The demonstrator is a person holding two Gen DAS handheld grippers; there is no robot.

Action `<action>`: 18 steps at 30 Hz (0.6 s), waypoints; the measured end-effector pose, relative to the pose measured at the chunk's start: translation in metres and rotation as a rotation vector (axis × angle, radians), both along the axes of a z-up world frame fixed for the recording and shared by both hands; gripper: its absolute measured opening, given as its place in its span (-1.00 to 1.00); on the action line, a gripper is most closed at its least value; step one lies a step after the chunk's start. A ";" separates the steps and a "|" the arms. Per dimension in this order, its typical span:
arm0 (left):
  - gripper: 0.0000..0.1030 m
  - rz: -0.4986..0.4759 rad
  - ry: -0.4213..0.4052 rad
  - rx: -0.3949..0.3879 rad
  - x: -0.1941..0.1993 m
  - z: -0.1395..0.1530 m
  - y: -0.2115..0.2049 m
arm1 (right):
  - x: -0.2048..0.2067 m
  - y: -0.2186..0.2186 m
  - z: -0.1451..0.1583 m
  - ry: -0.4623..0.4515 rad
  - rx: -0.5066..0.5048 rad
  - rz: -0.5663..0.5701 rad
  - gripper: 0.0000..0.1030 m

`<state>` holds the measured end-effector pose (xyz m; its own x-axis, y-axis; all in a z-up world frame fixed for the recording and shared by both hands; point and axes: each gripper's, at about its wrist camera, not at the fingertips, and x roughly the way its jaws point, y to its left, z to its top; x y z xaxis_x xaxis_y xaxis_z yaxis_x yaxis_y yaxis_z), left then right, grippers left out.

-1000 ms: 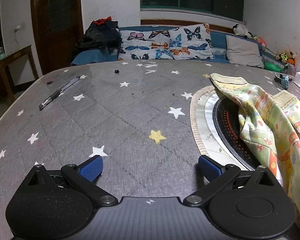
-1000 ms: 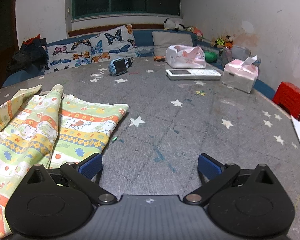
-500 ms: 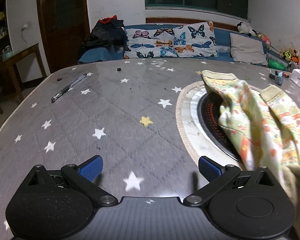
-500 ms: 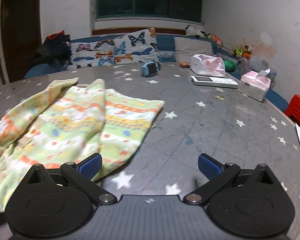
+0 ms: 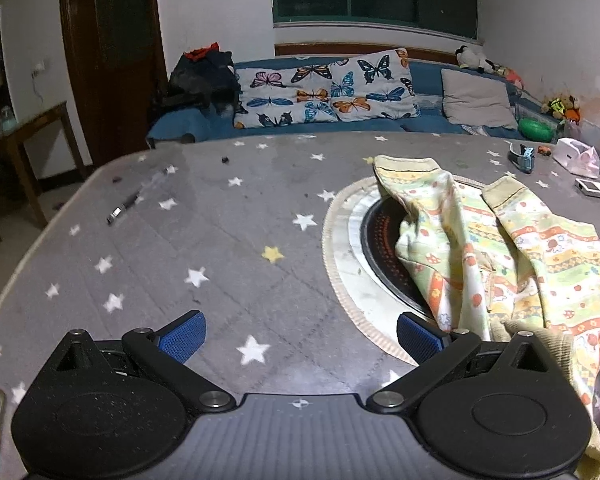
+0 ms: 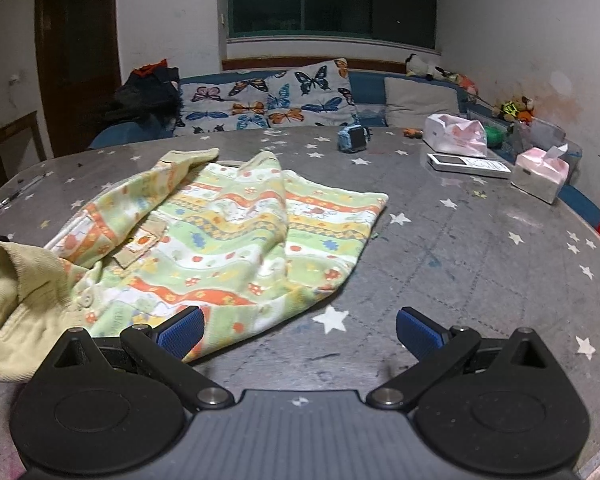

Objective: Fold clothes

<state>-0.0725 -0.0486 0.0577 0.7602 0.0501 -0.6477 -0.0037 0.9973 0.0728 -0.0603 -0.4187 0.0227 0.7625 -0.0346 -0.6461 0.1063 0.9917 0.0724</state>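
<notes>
The garment [image 6: 236,240], a small patterned child's top, lies crumpled on the surface [image 6: 480,248], untouched by either tool. Seen from the left wrist, it half covers the round burner [image 5: 380,248] sunk in the middle of the surface, with one sleeve [image 5: 404,172] lying across the burner's far rim. Both the left hand-held gripper [image 5: 300,332] and the right hand-held gripper [image 6: 298,330] are spread wide and hold nothing.

The main risk is a poor first pinch. The cloth is bunched in several layers near the collar [image 6: 16,280], so a jaw closing there would likely catch two layers at once and drag the whole heap instead of spreading it. The right hand-held gripper's left pad sits just over the hem on the side of the burner nearest the person; a grab from this pose would take only a thin edge, which could slip out when lifted.

The burner's recess is a second hazard: fabric could sag into it and snag or fold unevenly. Whether the burner is hot cannot be told from here.

Beyond the burner, the tissue packs [image 6: 540,176] and remote [image 6: 468,166] stand well apart, though a wide sweep of the sleeves could reach them.
</notes>
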 end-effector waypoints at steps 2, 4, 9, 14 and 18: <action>1.00 -0.003 0.001 0.011 0.000 0.004 0.001 | 0.004 -0.004 0.006 -0.005 0.004 0.008 1.00; 1.00 -0.007 0.004 0.021 -0.002 0.007 0.000 | 0.004 -0.006 0.009 -0.008 0.009 0.017 1.00; 1.00 -0.020 0.019 0.035 -0.010 0.008 -0.005 | 0.008 -0.005 0.011 -0.014 0.008 0.045 1.00; 1.00 -0.041 0.045 -0.007 -0.017 0.002 -0.016 | 0.022 -0.012 0.014 0.002 0.018 0.063 1.00; 1.00 -0.063 0.049 -0.017 -0.025 -0.001 -0.027 | 0.008 -0.002 0.012 0.004 0.014 0.074 1.00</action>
